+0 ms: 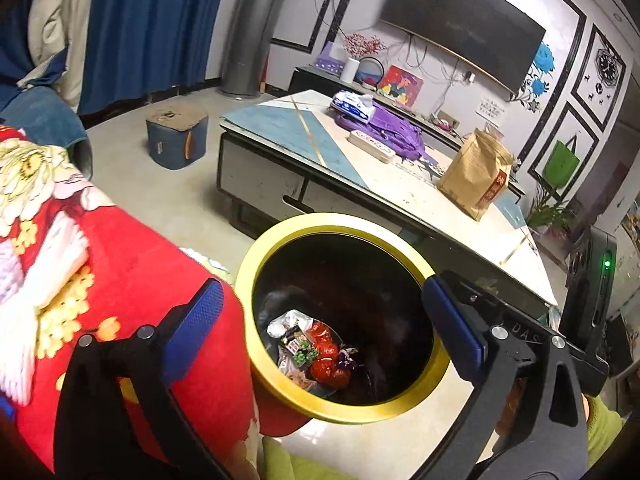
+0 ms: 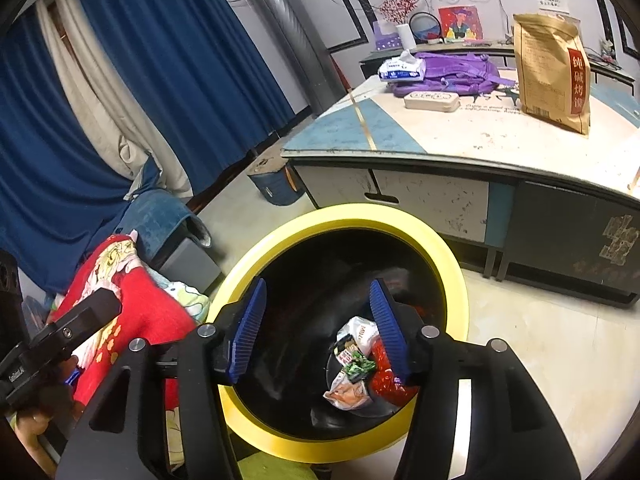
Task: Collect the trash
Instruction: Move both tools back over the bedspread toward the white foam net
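Note:
A round bin with a yellow rim (image 1: 280,236) (image 2: 448,256) stands on the floor in front of a low table. At its dark bottom lie several wrappers (image 1: 316,354) (image 2: 360,364), red, white and green. My left gripper (image 1: 328,320) hangs over the bin's mouth, jaws spread wide and open, nothing between the blue pads (image 1: 196,316). My right gripper (image 2: 320,332) is also above the bin, jaws partly apart and open, with no item between its blue pads (image 2: 248,332). The left gripper's black body (image 2: 60,340) shows at the lower left of the right wrist view.
A low table (image 1: 404,188) (image 2: 472,140) carries a brown paper bag (image 1: 476,172) (image 2: 554,72), purple cloth (image 2: 452,72), a tissue pack (image 2: 402,66) and a flat white box (image 2: 432,101). A red floral blanket (image 1: 120,272) lies left of the bin. A blue stool (image 1: 176,136) stands by the curtains.

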`<control>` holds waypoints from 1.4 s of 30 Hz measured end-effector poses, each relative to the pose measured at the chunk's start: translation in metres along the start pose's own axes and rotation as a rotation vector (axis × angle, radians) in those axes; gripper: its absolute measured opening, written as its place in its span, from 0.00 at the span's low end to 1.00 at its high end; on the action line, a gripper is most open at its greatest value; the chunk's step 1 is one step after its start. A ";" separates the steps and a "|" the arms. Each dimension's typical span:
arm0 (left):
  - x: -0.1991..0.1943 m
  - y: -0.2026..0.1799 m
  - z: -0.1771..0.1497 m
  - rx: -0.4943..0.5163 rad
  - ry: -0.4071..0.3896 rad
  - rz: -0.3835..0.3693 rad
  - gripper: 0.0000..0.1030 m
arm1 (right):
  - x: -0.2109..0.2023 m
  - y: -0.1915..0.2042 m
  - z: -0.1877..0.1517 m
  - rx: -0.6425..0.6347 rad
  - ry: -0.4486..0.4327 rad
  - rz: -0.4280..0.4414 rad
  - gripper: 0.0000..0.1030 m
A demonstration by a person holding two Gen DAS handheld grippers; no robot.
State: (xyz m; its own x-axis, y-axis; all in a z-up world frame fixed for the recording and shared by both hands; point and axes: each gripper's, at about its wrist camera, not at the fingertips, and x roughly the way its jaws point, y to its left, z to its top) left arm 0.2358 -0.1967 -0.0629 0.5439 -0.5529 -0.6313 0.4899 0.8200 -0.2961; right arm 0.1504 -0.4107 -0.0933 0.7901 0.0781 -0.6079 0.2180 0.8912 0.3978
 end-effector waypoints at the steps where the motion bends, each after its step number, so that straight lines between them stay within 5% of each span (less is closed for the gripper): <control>1: -0.004 0.000 -0.001 -0.001 -0.010 0.006 0.89 | -0.002 0.002 0.000 -0.004 -0.001 0.005 0.51; 16: -0.071 0.013 -0.009 -0.007 -0.156 0.111 0.89 | -0.021 0.051 -0.002 -0.120 -0.020 0.095 0.55; 42: -0.149 0.084 -0.028 -0.147 -0.289 0.284 0.89 | -0.033 0.150 -0.035 -0.349 0.020 0.248 0.59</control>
State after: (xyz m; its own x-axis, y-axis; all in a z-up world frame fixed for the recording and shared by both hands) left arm 0.1765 -0.0412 -0.0139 0.8221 -0.3034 -0.4818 0.2018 0.9465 -0.2517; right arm 0.1369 -0.2641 -0.0372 0.7824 0.3147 -0.5374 -0.1867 0.9418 0.2797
